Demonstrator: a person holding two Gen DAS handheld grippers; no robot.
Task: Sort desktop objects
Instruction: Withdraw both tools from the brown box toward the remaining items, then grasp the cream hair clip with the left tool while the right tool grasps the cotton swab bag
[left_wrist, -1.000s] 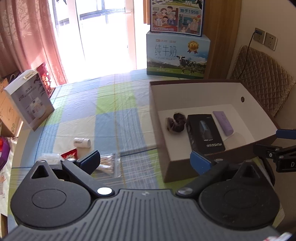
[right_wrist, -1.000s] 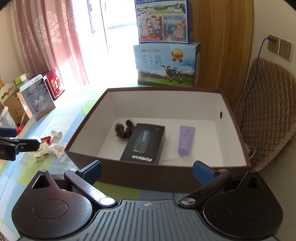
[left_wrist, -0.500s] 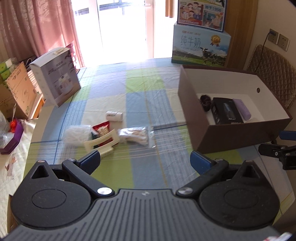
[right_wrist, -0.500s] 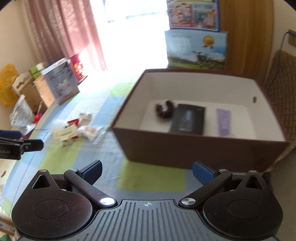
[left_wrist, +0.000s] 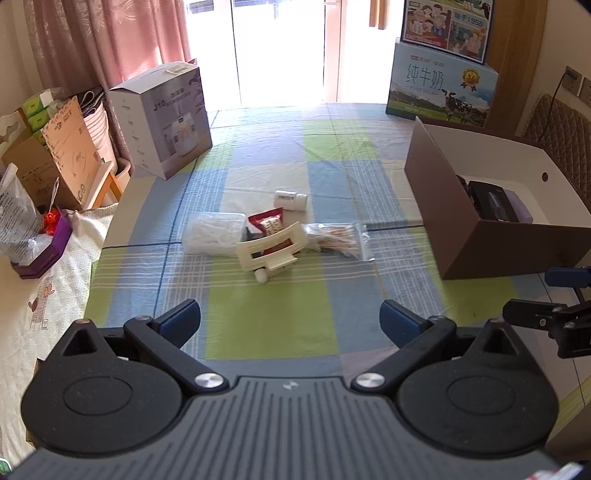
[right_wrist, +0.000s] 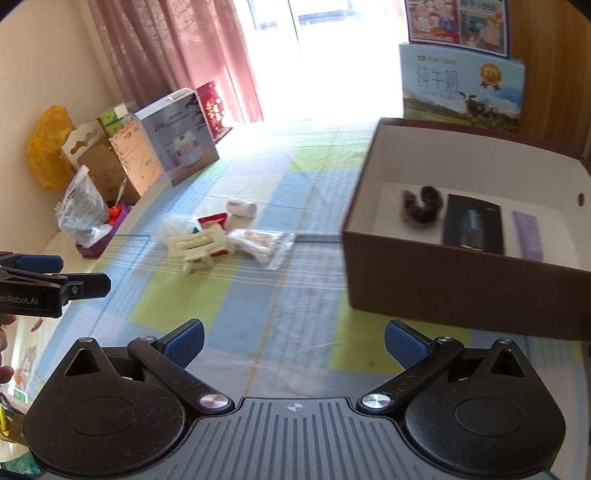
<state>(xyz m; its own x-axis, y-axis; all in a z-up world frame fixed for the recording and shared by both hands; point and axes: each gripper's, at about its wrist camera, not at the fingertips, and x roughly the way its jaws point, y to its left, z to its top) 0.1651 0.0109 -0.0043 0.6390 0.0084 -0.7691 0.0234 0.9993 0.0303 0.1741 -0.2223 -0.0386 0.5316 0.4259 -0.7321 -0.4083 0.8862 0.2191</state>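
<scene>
A small pile lies mid-table: a cream plastic holder (left_wrist: 271, 248), a red packet (left_wrist: 269, 226), a clear bag of cotton swabs (left_wrist: 338, 239), a white pouch (left_wrist: 215, 233) and a small white bottle (left_wrist: 290, 200). The pile also shows in the right wrist view, with the holder (right_wrist: 197, 245) and swab bag (right_wrist: 260, 242). A brown box (right_wrist: 458, 284) at right holds a dark scrunchie (right_wrist: 421, 205), a black box (right_wrist: 472, 229) and a purple tube (right_wrist: 528, 232). My left gripper (left_wrist: 290, 321) is open and empty, short of the pile. My right gripper (right_wrist: 293, 341) is open and empty, before the box.
A checked cloth (left_wrist: 273, 325) covers the table. A white appliance box (left_wrist: 162, 118) stands at the far left, a milk carton box (left_wrist: 441, 88) at the far right. Cardboard boxes and bags (left_wrist: 48, 166) crowd the left beyond the table edge.
Both grippers have pulled back from the brown box and swung left, so the pile of loose items has come into view. Both stay open and empty.
</scene>
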